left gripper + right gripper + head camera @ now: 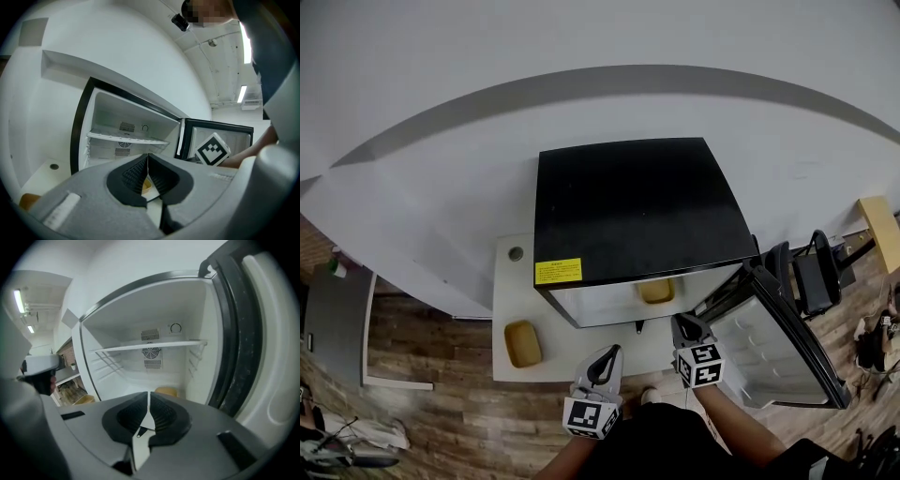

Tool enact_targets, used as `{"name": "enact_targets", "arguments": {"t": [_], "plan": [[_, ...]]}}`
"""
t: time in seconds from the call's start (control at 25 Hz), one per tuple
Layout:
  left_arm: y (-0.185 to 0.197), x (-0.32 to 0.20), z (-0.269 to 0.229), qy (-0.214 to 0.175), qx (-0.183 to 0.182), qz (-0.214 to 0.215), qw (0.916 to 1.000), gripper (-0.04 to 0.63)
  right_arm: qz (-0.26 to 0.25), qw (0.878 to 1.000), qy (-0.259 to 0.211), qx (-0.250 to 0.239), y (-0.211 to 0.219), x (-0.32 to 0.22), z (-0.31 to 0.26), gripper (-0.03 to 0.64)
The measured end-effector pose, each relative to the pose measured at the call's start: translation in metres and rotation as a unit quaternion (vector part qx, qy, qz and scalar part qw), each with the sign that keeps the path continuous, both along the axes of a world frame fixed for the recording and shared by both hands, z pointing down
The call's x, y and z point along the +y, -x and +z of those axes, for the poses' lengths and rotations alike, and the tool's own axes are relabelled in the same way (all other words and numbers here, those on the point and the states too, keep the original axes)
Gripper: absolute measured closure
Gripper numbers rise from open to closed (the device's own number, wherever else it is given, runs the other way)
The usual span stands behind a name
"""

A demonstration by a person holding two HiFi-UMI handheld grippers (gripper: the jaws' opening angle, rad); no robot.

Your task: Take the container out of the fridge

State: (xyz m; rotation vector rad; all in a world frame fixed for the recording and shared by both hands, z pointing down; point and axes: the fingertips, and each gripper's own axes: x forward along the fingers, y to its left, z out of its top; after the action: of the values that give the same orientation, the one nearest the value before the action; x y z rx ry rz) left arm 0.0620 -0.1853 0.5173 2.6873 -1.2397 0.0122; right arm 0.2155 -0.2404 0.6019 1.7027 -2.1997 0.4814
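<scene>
So the fridge (628,202) sits on a low white counter (508,281) with its door (773,328) swung open to the right. The yellow container (656,292) is on the fridge floor, near the front and toward the door side.

Both grippers hover just in front of the opening and neither holds anything. The left gripper (608,353) has its jaws pressed together, and so does the right gripper (683,324) (the one nearer the container).

That's my main worry: if the right one goes in shut like that, it'll just poke the container and shove it deeper instead of grabbing it. It's also close to the door edge, so a sloppy swing could knock the door. The shelf (154,346) overhead doesn't leave much room to lift, either. And there's a lookalike yellow tub (522,343) out on the counter, which would be easy to grab by mistake.
</scene>
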Motion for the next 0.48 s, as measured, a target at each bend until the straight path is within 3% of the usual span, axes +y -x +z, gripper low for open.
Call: {"name": "enact_targets", "arguments": {"t": [0.2, 0.28, 0.48], "plan": [[0.010, -0.003, 0.002, 0.004, 0.005, -0.003, 1.0000, 0.579, 0.044, 0.999, 0.013, 0.029, -0.016, -0.029, 0.024, 0.607], [0.013, -0.005, 0.002, 0.005, 0.006, -0.004, 1.0000, 0.580, 0.070, 0.997, 0.015, 0.029, -0.024, -0.040, 0.033, 0.552], [0.018, -0.004, 0.001, 0.005, 0.005, -0.005, 1.0000, 0.580, 0.091, 0.996, 0.012, 0.018, -0.032, -0.060, 0.053, 0.530]]}}
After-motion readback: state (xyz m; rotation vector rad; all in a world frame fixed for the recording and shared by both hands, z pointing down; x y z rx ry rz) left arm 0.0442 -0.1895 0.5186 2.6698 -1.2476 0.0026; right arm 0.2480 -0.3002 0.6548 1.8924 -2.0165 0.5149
